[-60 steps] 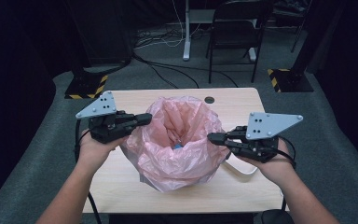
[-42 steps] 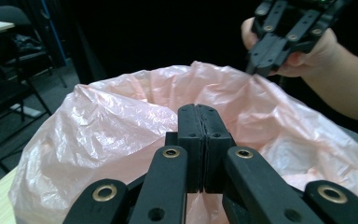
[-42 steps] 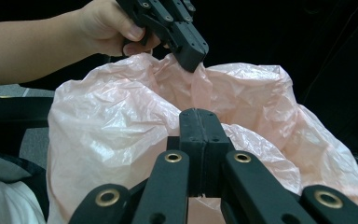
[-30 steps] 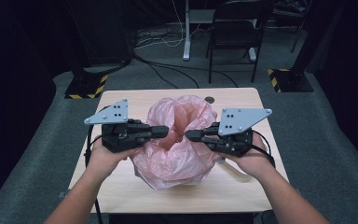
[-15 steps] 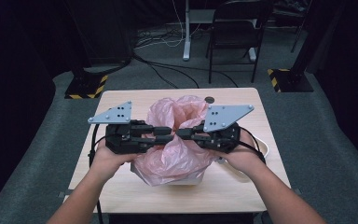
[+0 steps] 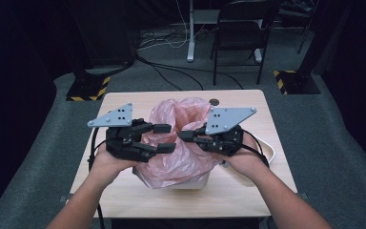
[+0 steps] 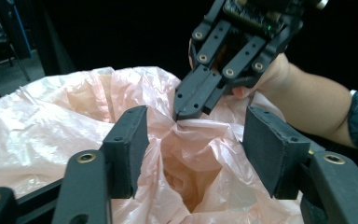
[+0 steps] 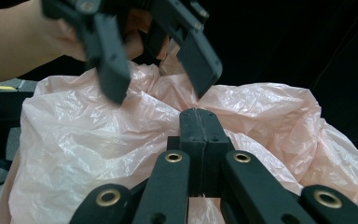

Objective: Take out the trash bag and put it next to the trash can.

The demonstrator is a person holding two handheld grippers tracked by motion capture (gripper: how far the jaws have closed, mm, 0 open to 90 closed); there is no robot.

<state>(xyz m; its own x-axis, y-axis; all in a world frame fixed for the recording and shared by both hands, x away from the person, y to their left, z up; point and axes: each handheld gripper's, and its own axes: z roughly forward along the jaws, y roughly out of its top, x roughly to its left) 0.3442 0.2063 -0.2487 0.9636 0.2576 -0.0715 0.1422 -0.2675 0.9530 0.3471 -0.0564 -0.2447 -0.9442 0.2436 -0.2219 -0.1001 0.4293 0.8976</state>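
Thin crinkled pink plastic bag [image 6: 183,143] sat mid-table on pale wooden tabletop [image 6: 248,195], mouth gathered upward between both tongs. Left gripper [image 6: 166,138] released: jaws had just been opening, now spread wide either side of bag's puckered rim, pads off film. Right gripper [image 6: 185,135] clenched tight, tips pinching bunched bag edge. Both tools met tip to tip above bag's centre. Black metal chair [image 6: 240,33] stood beyond table.

Left gripper [image 6: 164,138] with jaws just opened wide, right gripper [image 6: 183,135] with jaws pressed together, tips nearly meeting, both forearms reaching forward
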